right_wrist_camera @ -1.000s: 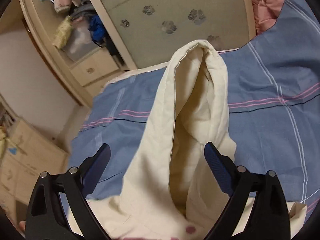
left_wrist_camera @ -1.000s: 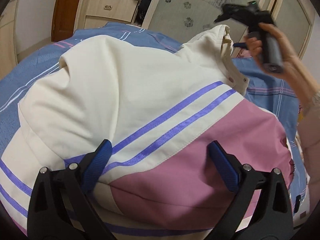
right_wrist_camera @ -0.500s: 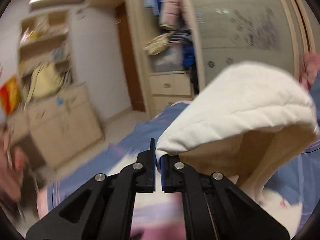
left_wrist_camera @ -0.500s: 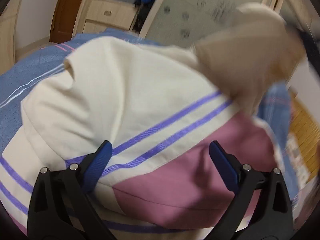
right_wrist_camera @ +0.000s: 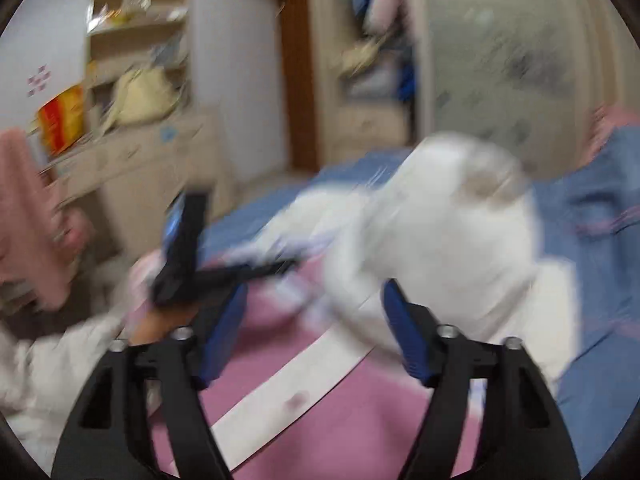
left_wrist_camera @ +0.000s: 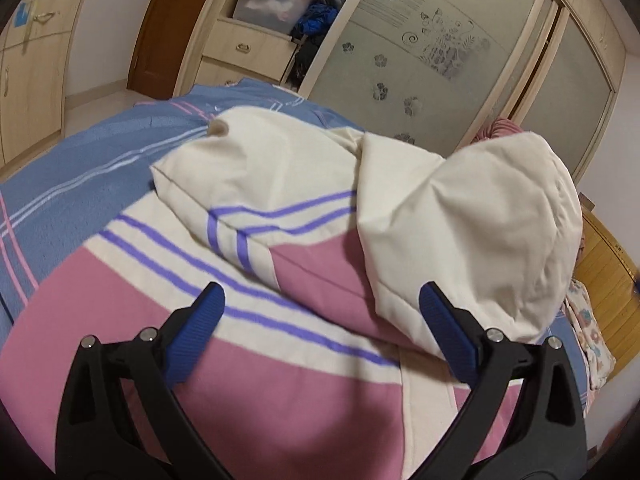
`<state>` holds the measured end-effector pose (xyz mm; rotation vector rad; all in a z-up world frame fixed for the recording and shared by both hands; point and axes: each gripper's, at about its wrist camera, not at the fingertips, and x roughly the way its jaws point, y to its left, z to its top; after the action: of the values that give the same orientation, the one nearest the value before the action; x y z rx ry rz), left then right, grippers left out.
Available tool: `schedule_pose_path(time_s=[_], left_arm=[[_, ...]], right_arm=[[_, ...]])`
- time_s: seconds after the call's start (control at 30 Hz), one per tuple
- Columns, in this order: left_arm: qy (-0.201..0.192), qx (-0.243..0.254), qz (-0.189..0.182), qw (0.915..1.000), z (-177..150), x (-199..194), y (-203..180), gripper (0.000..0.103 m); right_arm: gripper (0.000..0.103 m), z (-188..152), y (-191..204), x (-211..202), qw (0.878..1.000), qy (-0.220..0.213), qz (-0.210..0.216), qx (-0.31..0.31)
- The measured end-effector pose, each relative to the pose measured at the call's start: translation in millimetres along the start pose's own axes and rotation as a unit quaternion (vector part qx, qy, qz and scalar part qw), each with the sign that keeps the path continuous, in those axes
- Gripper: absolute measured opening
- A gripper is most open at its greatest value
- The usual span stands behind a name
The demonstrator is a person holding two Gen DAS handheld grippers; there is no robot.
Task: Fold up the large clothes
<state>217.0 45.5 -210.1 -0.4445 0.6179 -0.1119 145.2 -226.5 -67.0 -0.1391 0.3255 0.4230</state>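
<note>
A cream and pink jacket [left_wrist_camera: 280, 360] with purple stripes lies on the blue plaid bed [left_wrist_camera: 72, 184]. Its cream hood [left_wrist_camera: 472, 232] is folded down over the pink body. My left gripper [left_wrist_camera: 320, 320] is open and empty just above the jacket's pink part. The right wrist view is blurred; my right gripper [right_wrist_camera: 312, 320] is open over the pink fabric [right_wrist_camera: 320, 408], with the hood [right_wrist_camera: 440, 240] just beyond it. The left gripper [right_wrist_camera: 188, 252] shows at the left there.
A wardrobe with frosted sliding doors [left_wrist_camera: 420, 60] and drawers [left_wrist_camera: 244, 46] stands beyond the bed. A wooden door [left_wrist_camera: 160, 24] and cabinet [left_wrist_camera: 28, 64] are at the left. A wooden bed frame [left_wrist_camera: 608, 280] is at the right.
My right gripper carried the hood over the jacket body, let it go and opened. The hood now lies folded down. My left gripper pulled back and sees more of the jacket.
</note>
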Motion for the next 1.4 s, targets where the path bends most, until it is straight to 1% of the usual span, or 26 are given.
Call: schedule_pose_path(time_s=[0.03,0.07,0.1,0.13,0.23,0.27,0.37,0.4,0.43,0.47,0.57,0.63,0.7,0.77,0.8,0.87,0.9,0.93,0.97,1.0,1.03,1.07,1.13,1.2,1.27,1.4], left_arm=[[0.006,-0.006,-0.003,1.0000,-3,-2,-1,0.099],[0.008,-0.010,-0.006,0.9999,-6,-6,-1,0.099],[0.010,-0.012,-0.009,0.9998,-9,-9,-2,0.099],[0.013,-0.011,-0.009,0.9998,-14,-14,-2,0.099],[0.022,-0.008,0.010,0.9997,-24,-23,2,0.099],[0.027,-0.016,0.013,0.9994,-28,-26,5,0.099],[0.042,-0.045,0.008,0.9980,-36,-33,16,0.099],[0.045,-0.049,0.009,0.9977,-39,-35,19,0.099],[0.046,-0.049,0.011,0.9977,-40,-38,21,0.099],[0.046,-0.047,0.014,0.9978,-42,-42,23,0.099],[0.043,-0.047,0.020,0.9978,-45,-51,29,0.099],[0.042,-0.057,0.018,0.9973,-45,-57,33,0.099],[0.037,-0.063,0.017,0.9972,-42,-62,36,0.099],[0.028,-0.069,0.024,0.9969,-36,-67,36,0.099],[0.024,-0.075,0.028,0.9965,-33,-71,39,0.099],[0.016,-0.088,0.030,0.9955,-27,-78,44,0.099],[0.012,-0.093,0.030,0.9951,-25,-81,45,0.099],[0.009,-0.097,0.031,0.9948,-23,-83,42,0.099],[0.006,-0.099,0.032,0.9945,-21,-84,41,0.099],[0.005,-0.100,0.032,0.9945,-19,-86,40,0.099],[0.005,-0.098,0.031,0.9947,-17,-86,39,0.099],[0.007,-0.095,0.030,0.9950,-16,-86,38,0.099],[0.009,-0.086,0.030,0.9958,-17,-86,32,0.099],[0.011,-0.083,0.024,0.9962,-18,-85,26,0.099],[0.017,-0.081,0.017,0.9965,-21,-84,21,0.099],[0.022,-0.064,0.014,0.9976,-26,-83,9,0.099]], right_arm=[[0.102,9,-12,1,0.997,-0.025,-0.076,-0.002],[0.102,14,-23,8,0.993,-0.028,-0.118,-0.002],[0.102,16,-29,18,0.991,-0.015,-0.130,-0.001],[0.102,17,-35,32,0.992,0.013,-0.123,-0.001],[0.102,10,-35,72,0.995,0.084,-0.056,0.010],[0.102,0,-37,73,0.994,0.100,-0.044,0.009],[0.099,-20,-10,121,0.988,0.147,-0.055,-0.012],[0.086,-23,-5,129,0.986,0.163,-0.045,-0.008],[0.035,-25,-4,138,0.982,0.184,-0.037,0.006],[0.014,-22,-6,143,0.980,0.196,-0.019,0.037],[0.009,-1,-17,123,0.978,0.155,0.056,0.132],[0.009,24,-29,89,0.973,0.079,0.099,0.193],[0.009,42,-32,56,0.972,0.017,0.107,0.208],[0.009,47,-29,27,0.974,-0.017,0.118,0.194],[0.009,42,-32,18,0.966,-0.022,0.144,0.212],[0.009,15,-51,14,0.929,-0.020,0.208,0.305],[0.009,-6,-65,15,0.904,-0.014,0.224,0.364],[0.009,-30,-73,17,0.893,-0.001,0.203,0.401],[0.010,-49,-71,19,0.908,0.020,0.155,0.390],[0.010,-61,-66,20,0.930,0.046,0.108,0.348],[0.011,-72,-57,24,0.943,0.070,0.084,0.315],[0.011,-83,-47,30,0.950,0.098,0.078,0.288],[0.012,-101,-32,35,0.951,0.137,0.078,0.266],[0.011,-106,-35,34,0.946,0.136,0.070,0.284],[0.011,-105,-40,30,0.938,0.127,0.084,0.311],[0.014,-101,-33,21,0.948,0.123,0.094,0.279]])
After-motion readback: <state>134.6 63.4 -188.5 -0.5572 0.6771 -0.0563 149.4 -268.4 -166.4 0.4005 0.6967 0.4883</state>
